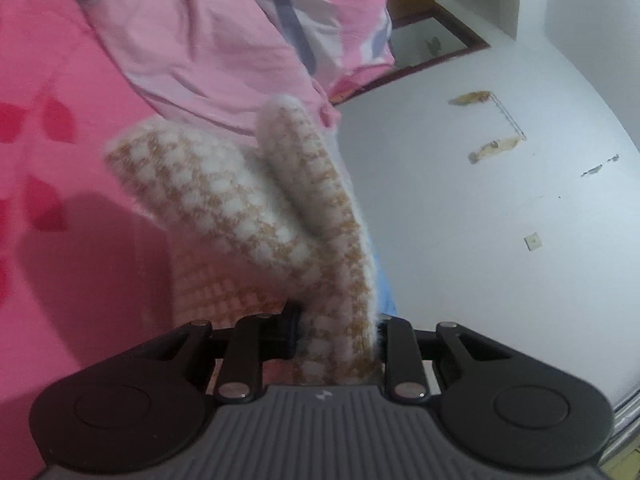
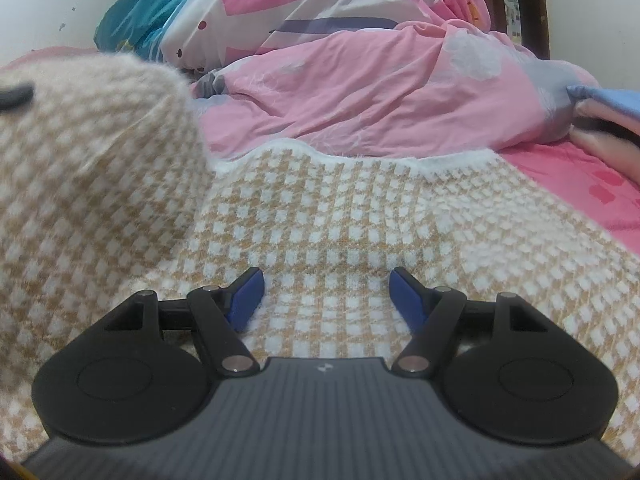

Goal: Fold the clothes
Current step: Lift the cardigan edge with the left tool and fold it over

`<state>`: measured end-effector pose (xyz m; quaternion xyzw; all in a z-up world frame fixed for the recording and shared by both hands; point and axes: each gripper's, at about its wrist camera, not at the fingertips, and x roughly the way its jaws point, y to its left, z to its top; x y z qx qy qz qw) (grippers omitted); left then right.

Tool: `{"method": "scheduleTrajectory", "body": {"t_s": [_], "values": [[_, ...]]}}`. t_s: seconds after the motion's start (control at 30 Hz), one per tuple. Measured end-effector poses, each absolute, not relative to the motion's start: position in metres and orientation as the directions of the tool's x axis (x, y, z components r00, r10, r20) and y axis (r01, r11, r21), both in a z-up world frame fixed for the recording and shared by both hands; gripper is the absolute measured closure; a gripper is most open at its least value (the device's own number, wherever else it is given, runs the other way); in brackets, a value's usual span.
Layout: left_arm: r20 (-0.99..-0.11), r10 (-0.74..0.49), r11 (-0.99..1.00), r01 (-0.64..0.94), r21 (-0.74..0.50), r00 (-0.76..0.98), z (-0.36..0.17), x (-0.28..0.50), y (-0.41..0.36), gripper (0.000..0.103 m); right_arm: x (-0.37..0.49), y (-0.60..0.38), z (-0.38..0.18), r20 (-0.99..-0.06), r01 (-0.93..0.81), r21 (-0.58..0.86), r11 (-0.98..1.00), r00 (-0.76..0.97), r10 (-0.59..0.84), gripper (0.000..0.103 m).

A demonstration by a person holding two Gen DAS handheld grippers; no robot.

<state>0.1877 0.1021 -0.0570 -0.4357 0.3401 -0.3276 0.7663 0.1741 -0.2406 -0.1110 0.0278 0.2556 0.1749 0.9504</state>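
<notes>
On the pink bed [image 2: 580, 176] the checked sweater [image 2: 320, 220] lies mostly flat; the left gripper [image 1: 338, 340] pinches a raised edge, the right gripper [image 2: 326, 300] hangs wide above it. Folding has barely begun.

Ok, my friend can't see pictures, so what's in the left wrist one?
The left tongs are pinching the edge of a fluffy orange-and-white checked sweater, which is lifted off a pink bed sheet. A crumpled pink duvet lies behind, and a white wall is on the right.
</notes>
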Motion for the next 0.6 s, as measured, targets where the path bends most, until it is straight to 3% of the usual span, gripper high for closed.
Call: {"method": "scheduleTrajectory", "body": {"t_s": [0.37,0.6], "values": [[-0.238,-0.817,0.358,0.139,-0.923,0.525,-0.044,0.221,0.041,0.078,0.173,-0.244,-0.111,-0.465,-0.310,0.179,0.934,0.810,0.358,0.033],[-0.314,-0.806,0.402,0.074,-0.913,0.502,-0.043,0.252,0.003,0.077,0.168,-0.252,-0.110,-0.456,-0.319,0.211,0.924,0.804,0.382,0.033]]}}
